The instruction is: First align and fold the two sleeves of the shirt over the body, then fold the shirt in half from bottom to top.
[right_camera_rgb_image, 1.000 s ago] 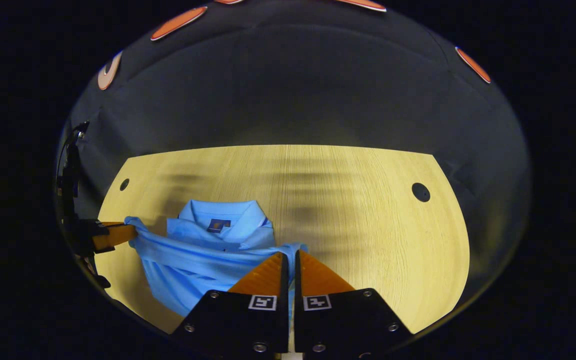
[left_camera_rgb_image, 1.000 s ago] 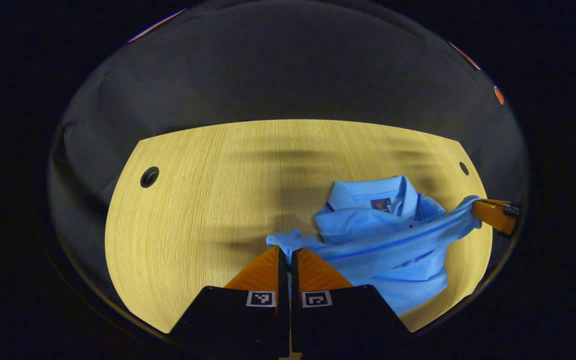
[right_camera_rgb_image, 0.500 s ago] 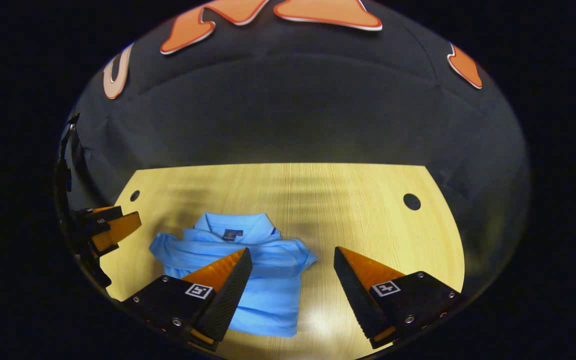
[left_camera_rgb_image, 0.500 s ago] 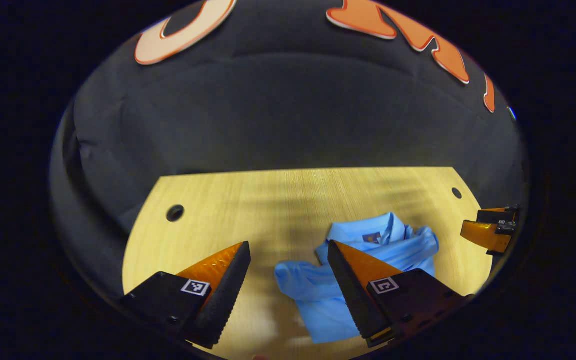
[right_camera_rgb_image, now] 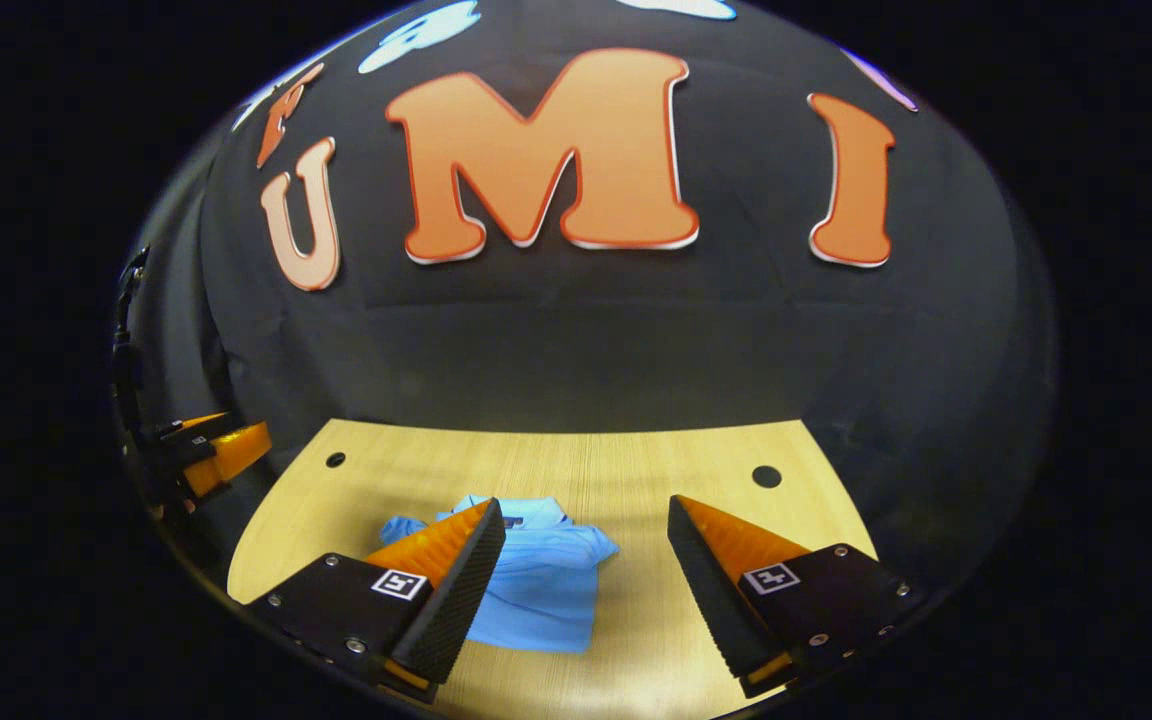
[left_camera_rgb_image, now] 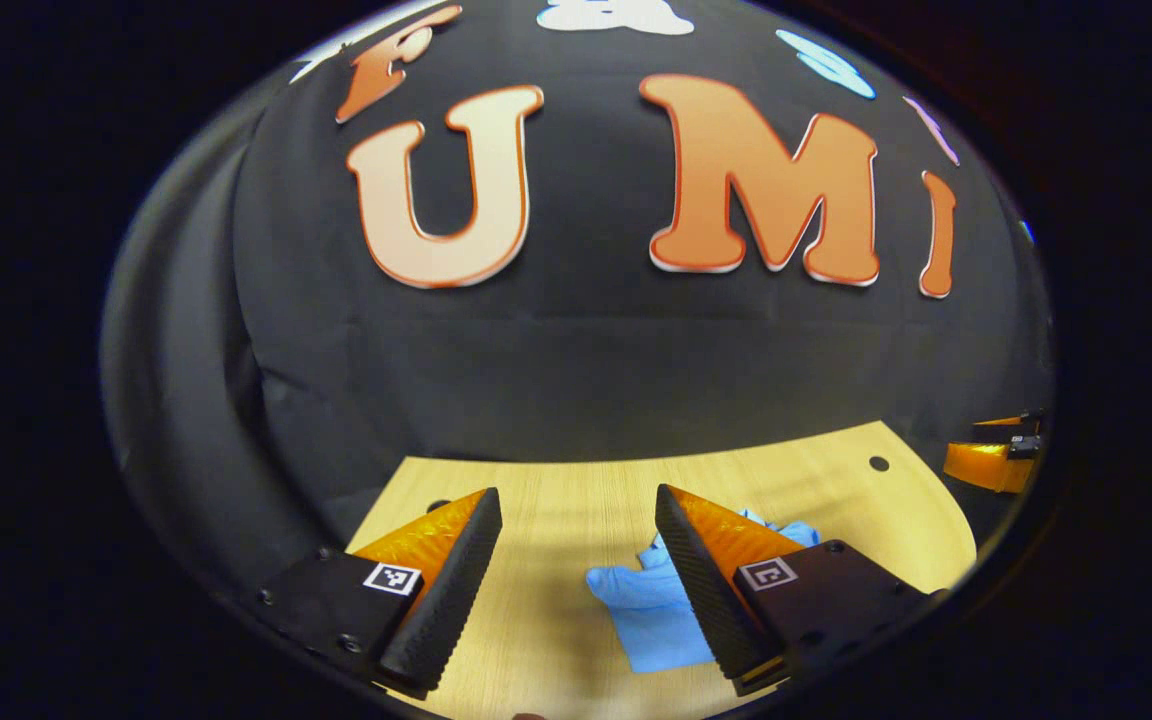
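Observation:
A light blue polo shirt [right_camera_rgb_image: 546,580] lies folded into a compact bundle on the wooden table [right_camera_rgb_image: 626,470], its collar toward the far wall. In the left gripper view the shirt [left_camera_rgb_image: 641,605] sits low and partly hidden behind the right finger. My left gripper [left_camera_rgb_image: 576,585] is open and raised above the table, nothing between its fingers. My right gripper [right_camera_rgb_image: 586,590] is also open and empty, held above the shirt's right side. The left gripper [right_camera_rgb_image: 211,455] shows at the left edge of the right gripper view, and the right gripper [left_camera_rgb_image: 991,460] at the right edge of the left gripper view.
The table has small round holes near its far corners [right_camera_rgb_image: 766,476] [right_camera_rgb_image: 335,460] [left_camera_rgb_image: 878,463]. Black cloth wall stands close behind the table's far edge. Bare wood lies to the right of the shirt [right_camera_rgb_image: 696,460].
Both grippers let go of the shirt's hem, opened, and lifted up and back. The shirt dropped into a folded bundle on the table, and the views now tilt toward the wall.

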